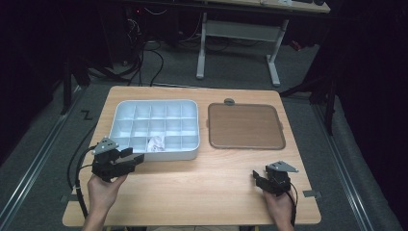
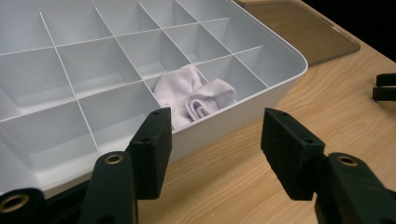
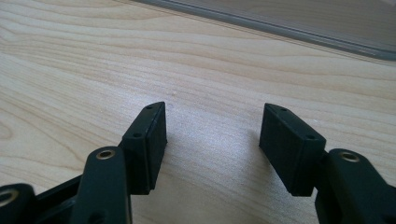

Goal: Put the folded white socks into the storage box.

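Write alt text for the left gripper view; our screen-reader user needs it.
The left gripper, jaws open with nothing between them, faces a white divided tray holding a rolled white sock in a near-edge compartment, on a wooden table.

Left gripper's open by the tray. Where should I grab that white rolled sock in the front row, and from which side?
Probably best to take the white sock from straight above, jaws across its raised rolled fold. It lies low in a front-row compartment of the divided tray, whose dividers block any sideways approach. The left gripper stands open at the tray's front wall.
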